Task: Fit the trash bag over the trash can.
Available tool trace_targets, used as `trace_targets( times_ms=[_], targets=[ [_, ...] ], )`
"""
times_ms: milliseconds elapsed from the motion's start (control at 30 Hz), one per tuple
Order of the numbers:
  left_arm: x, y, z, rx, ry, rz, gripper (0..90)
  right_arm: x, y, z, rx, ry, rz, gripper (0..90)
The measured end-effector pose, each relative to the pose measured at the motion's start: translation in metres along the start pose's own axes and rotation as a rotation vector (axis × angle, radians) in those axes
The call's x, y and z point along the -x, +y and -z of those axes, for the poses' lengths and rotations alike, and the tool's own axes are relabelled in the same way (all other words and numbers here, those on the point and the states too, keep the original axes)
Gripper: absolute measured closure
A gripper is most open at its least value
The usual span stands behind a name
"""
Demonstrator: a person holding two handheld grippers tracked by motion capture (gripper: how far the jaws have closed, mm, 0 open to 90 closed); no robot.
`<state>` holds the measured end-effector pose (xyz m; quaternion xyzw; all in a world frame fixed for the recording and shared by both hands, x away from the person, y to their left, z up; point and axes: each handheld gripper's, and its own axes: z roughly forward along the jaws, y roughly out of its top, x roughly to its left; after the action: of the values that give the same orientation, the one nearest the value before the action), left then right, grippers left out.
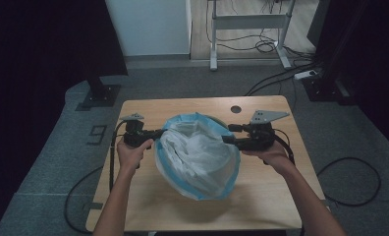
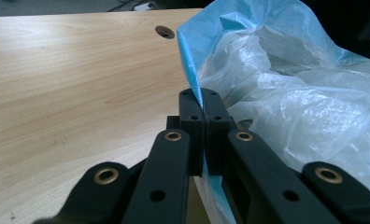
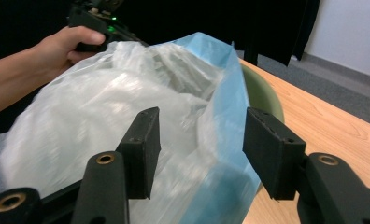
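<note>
While clamped on the blue bag [image 2: 230,32] rim, left claw [image 2: 202,108]; right claw [image 3: 199,151] apart (bag edge between, unpressed).

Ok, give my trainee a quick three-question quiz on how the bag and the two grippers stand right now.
1. True or false: the left gripper is shut on the edge of the blue bag.
2. The right gripper has its jaws: A) clamped on the bag, B) apart with the bag's edge between them, C) resting flat on the table.
3. What fills the blue bag?

Key: 1 true. 2 B; no pad visibly presses the bag. 3 Crumpled clear plastic.
</note>
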<state>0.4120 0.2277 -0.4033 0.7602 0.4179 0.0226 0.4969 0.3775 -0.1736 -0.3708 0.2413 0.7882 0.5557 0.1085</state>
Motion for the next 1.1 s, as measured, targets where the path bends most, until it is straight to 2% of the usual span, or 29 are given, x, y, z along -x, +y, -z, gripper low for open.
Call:
trace_targets(
  times_ms=[233,367,500,633,700,767,833,933,1100],
  targets=[
    [0.001,0.001,-0.003,0.0,-0.007,0.0,89.3,0.016,0.007,-0.023,-0.033,0.003,-0.019,45.3],
    [0.001,0.002,-0.003,-0.002,-0.008,-0.002,89.3,0.024,0.005,-0.029,-0.042,-0.008,-0.036,45.3],
    [0.001,0.002,-0.003,-0.001,-0.011,-0.001,89.3,0.029,0.003,-0.032,-0.041,0.013,-0.062,47.2],
    [0.001,0.002,-0.003,0.001,-0.013,0.0,89.3,0.026,0.003,-0.035,-0.057,0.044,-0.038,53.6],
    [0.001,0.003,-0.004,0.002,-0.014,0.001,89.3,0.024,0.003,-0.036,-0.079,0.056,-0.027,64.6],
    [0.001,0.003,-0.004,0.003,-0.016,0.002,89.3,0.023,0.003,-0.036,-0.102,0.043,-0.013,79.7],
    [0.001,0.004,-0.004,0.004,-0.015,0.001,89.4,0.024,0.004,-0.036,-0.105,0.036,-0.019,88.8],
    [0.002,0.005,-0.003,0.012,-0.014,-0.004,89.4,0.026,0.006,-0.032,-0.08,0.001,-0.03,89.1],
    [0.0,0.011,-0.001,0.018,-0.003,-0.012,89.6,0.037,0.008,-0.022,-0.03,-0.076,-0.079,89.1]
  ],
)
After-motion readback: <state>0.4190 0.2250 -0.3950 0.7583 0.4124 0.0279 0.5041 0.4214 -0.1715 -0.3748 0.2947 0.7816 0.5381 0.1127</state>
